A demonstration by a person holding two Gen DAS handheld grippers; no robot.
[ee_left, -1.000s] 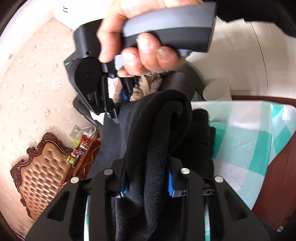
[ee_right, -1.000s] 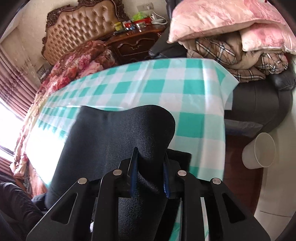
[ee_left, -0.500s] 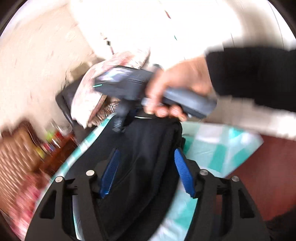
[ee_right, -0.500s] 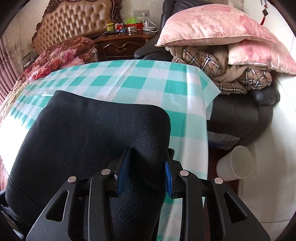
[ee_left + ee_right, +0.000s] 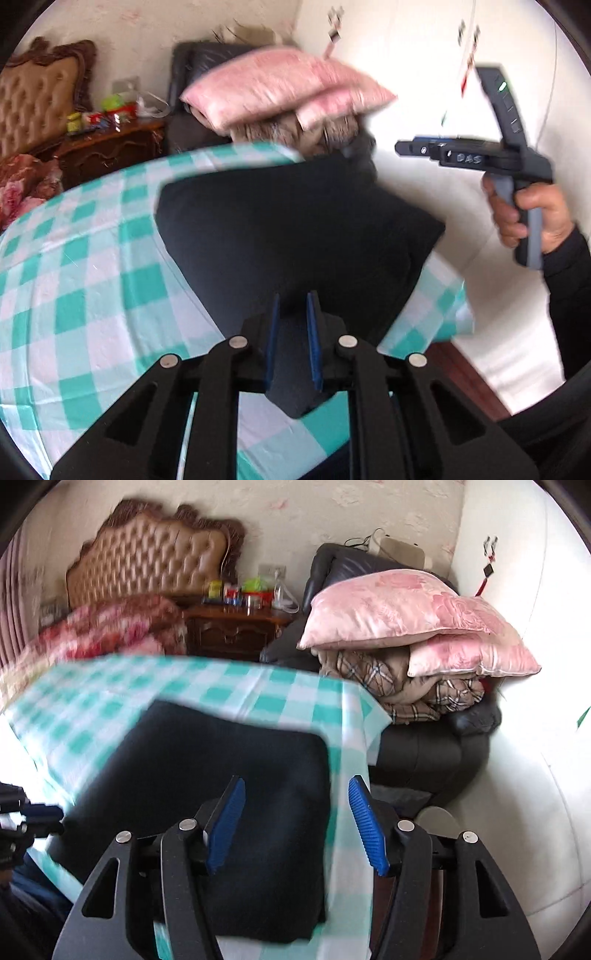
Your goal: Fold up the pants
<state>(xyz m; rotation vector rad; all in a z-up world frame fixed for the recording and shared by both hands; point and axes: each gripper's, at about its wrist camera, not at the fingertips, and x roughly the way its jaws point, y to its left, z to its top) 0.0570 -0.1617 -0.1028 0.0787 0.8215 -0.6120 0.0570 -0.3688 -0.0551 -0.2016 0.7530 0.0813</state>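
Note:
The black pants (image 5: 288, 236) lie folded into a flat block on the teal-checked tablecloth (image 5: 74, 295), near the table's right end. My left gripper (image 5: 292, 306) has its blue pads close together around the near corner of the pants. The pants also show in the right wrist view (image 5: 229, 775). My right gripper (image 5: 295, 801) is open and empty, raised above the pants' right edge. In the left wrist view the right gripper (image 5: 402, 147) is held up in a hand at the right.
A dark armchair (image 5: 424, 749) stacked with pink pillows (image 5: 399, 609) and a plaid blanket stands past the table's end. A wooden nightstand (image 5: 236, 631) with small items and a tufted headboard (image 5: 147, 565) are behind. The white wall is at the right.
The right gripper let go of the pants and lifted away, open. The left gripper closed on the pants' near corner. The pants now lie flat on the table.

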